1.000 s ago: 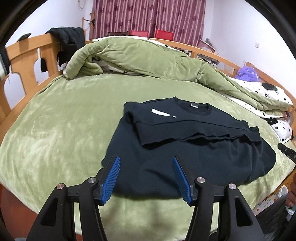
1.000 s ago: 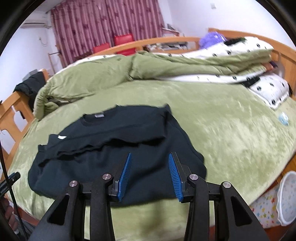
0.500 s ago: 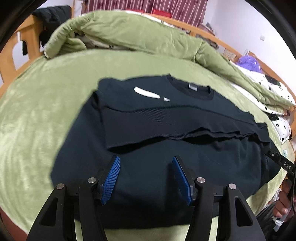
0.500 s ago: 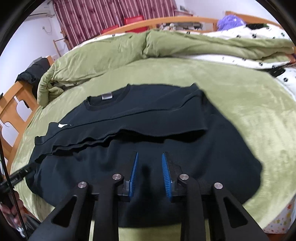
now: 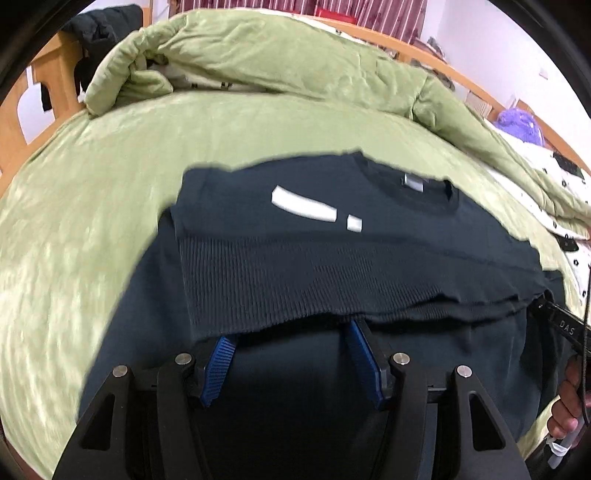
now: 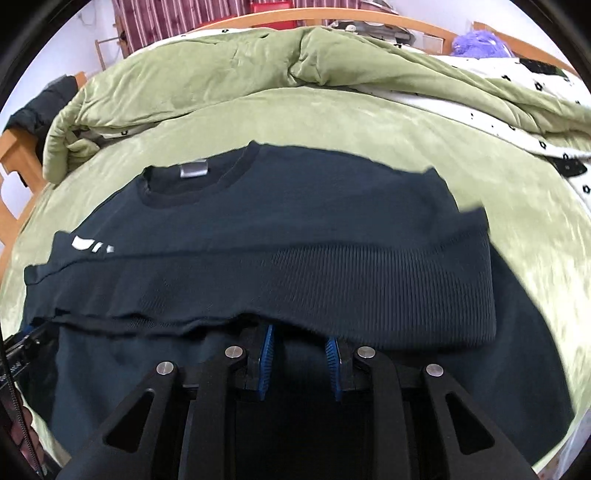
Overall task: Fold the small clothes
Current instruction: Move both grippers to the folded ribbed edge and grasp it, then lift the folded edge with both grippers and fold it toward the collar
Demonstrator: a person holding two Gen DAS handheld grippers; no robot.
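A dark navy sweater (image 5: 332,258) lies flat on the green bed cover (image 5: 92,221), collar at the far side, sleeves folded across its chest. My left gripper (image 5: 290,332) is open, low over the sweater's lower half, its blue fingertips tucked under the near edge of the folded sleeve. In the right wrist view the same sweater (image 6: 295,240) fills the middle. My right gripper (image 6: 299,334) has a narrow gap between its pads, with nothing seen pinched. Its tips are hidden under the ribbed sleeve edge. The right gripper's black tip (image 5: 554,317) shows at the sweater's right side.
A bunched green quilt (image 5: 277,55) lies along the far side of the bed. A wooden bed frame (image 5: 44,81) carries a dark jacket (image 5: 99,26) at far left. White spotted bedding (image 5: 554,195) and a purple plush (image 5: 521,125) sit far right. A hand (image 5: 565,406) shows at lower right.
Both grippers have moved forward and down onto the sweater, from its near hem to the folded sleeve's edge. The right jaws have narrowed; the left jaws kept their width.
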